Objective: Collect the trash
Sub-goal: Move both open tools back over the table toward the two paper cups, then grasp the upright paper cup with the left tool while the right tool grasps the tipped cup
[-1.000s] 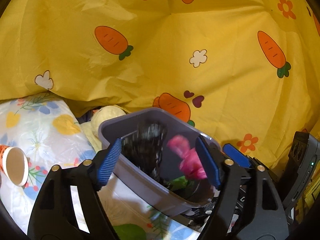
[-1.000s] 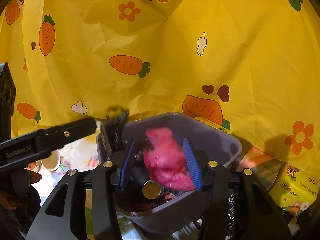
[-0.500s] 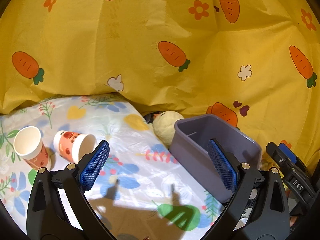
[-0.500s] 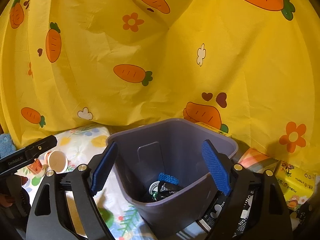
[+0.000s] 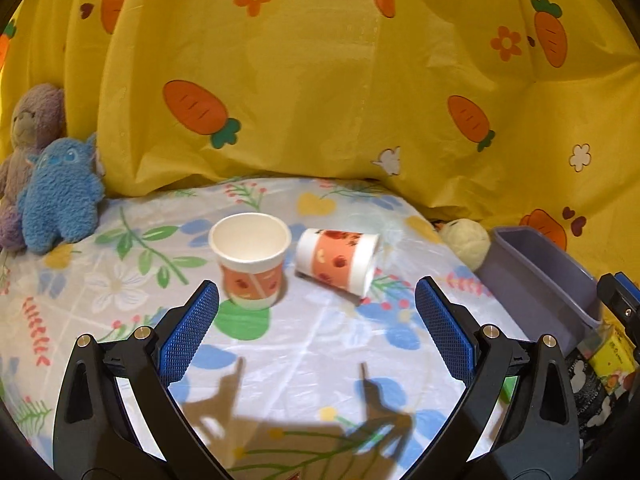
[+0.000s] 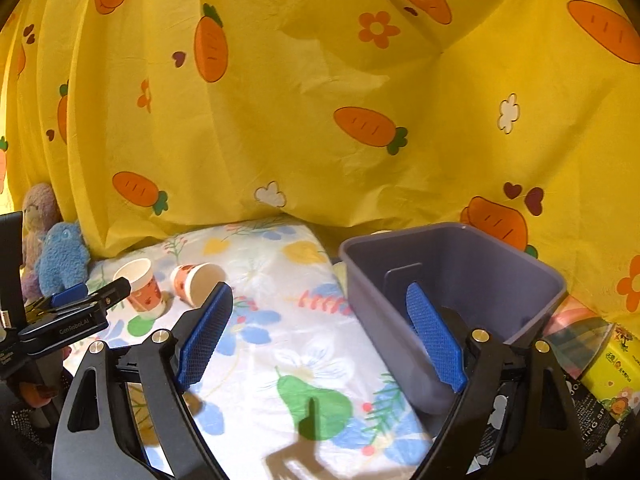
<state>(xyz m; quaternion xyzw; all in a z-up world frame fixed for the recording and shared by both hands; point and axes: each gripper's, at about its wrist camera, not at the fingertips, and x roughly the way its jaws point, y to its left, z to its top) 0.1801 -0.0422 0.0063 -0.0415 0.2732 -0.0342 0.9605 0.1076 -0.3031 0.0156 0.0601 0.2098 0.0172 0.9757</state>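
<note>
Both tools stand spread and empty: the left tool (image 5: 316, 322) faces two printed paper cups, one upright (image 5: 251, 258), one tipped (image 5: 340, 261). The right tool (image 6: 318, 330), its jaws just opened wider, hovers beside the smooth grey plastic bin (image 6: 520, 264) on the glossy floral surface (image 6: 288, 344).

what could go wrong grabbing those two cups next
The upright cup and the tipped cup sit close together, so the open left gripper closing on one may knock the other. The tipped cup lies on its side and could roll across the slick floral cloth. The bin sits off to the right beside the open right gripper, so a carried cup could slip out on the way.
</note>
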